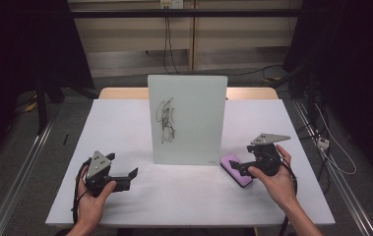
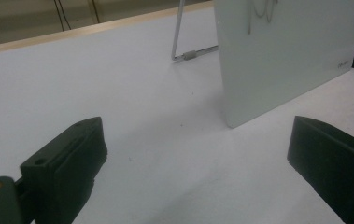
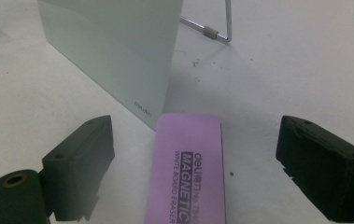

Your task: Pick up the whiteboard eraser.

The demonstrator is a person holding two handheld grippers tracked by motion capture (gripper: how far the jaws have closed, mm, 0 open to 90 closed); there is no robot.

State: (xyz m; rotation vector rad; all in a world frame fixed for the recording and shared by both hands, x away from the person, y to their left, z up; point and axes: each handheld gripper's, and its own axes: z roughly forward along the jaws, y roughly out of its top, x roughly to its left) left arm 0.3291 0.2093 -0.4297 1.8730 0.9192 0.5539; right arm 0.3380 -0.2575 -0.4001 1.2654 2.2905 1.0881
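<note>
A small glass whiteboard (image 1: pixel 187 118) stands upright mid-table with a black scribble (image 1: pixel 167 120) on its face. A purple magnetic eraser (image 1: pixel 234 167) lies flat on the table by the board's lower right corner. My right gripper (image 1: pixel 240 170) is held low over the eraser. In the right gripper view the eraser (image 3: pixel 186 177) lies between the two black jaws with a gap on each side, so this gripper (image 3: pixel 195 158) is open. My left gripper (image 1: pixel 131 177) rests on the table to the left of the board (image 2: pixel 282 56), open (image 2: pixel 198 158), nothing between its jaws.
The white table (image 1: pixel 125 123) has its front edge close to the hands. The board leans on a thin wire stand (image 3: pixel 212 32) behind it. Cables trail on the floor to the right, and dark curtains hang at both sides.
</note>
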